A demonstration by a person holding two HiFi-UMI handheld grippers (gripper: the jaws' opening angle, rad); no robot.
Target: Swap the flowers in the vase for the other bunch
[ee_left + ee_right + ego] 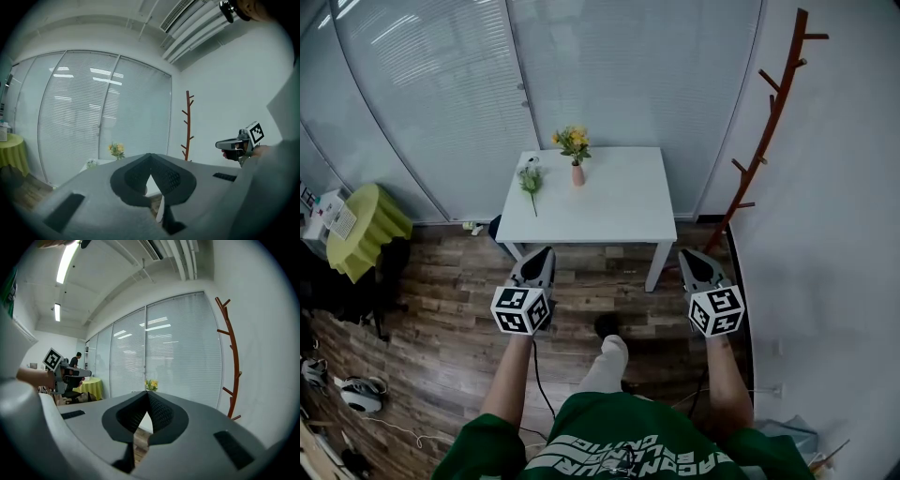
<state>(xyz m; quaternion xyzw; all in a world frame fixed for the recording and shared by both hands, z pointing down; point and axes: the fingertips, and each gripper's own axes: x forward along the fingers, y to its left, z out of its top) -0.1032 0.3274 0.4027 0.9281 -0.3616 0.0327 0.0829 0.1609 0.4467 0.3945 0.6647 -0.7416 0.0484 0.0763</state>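
Note:
A small pink vase point(577, 174) holding yellow flowers point(574, 142) stands at the back of a white table point(619, 202). To its left a bunch of white flowers point(531, 178) lies flat on the tabletop. Both grippers hover over the wooden floor, well short of the table's front edge. My left gripper point(546, 251) and my right gripper point(684, 253) are each shut with nothing in them. The left gripper view shows its jaws point(150, 154) meeting at the tip, with the yellow flowers point(116, 149) far beyond. In the right gripper view the jaws point(147, 392) are also closed, below the distant yellow flowers point(151, 384).
A reddish-brown coat stand point(769, 122) rises by the wall right of the table. A lime-green round table point(366, 230) stands at the left. Glass walls with blinds run behind. Cables and shoes lie on the floor at lower left. A person point(77, 359) is far off.

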